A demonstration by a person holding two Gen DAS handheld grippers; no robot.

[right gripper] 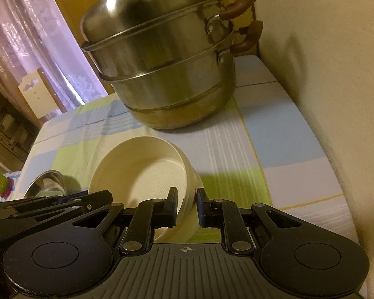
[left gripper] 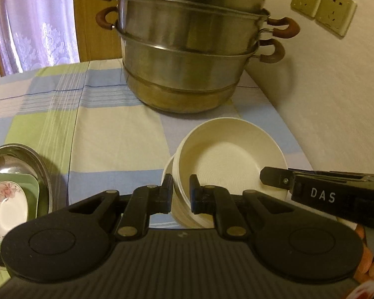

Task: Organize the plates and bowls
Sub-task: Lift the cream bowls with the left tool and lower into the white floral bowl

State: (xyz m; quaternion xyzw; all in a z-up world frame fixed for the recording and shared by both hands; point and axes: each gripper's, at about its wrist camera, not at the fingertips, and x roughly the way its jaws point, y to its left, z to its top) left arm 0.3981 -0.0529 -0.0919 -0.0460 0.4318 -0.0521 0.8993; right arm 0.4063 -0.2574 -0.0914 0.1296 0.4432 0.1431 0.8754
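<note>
Left wrist view: the left gripper (left gripper: 181, 194) clamps the cream bowl's (left gripper: 233, 154) near rim; the right gripper (right gripper: 187, 205) pinches the opposite wall, seemingly sharing its weight above the desk (left gripper: 117, 134).

Cream ribbed bowl (left gripper: 227, 164), silvery steamer pot (left gripper: 187, 57) with brown handles, blue-green-cream checked tablecloth (left gripper: 107, 124)

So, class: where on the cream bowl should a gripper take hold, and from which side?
Grip the cream bowl by its thin upright wall, one finger inside and one outside, coming from above. Both the left gripper and right gripper pinch opposite rims this way.
</note>
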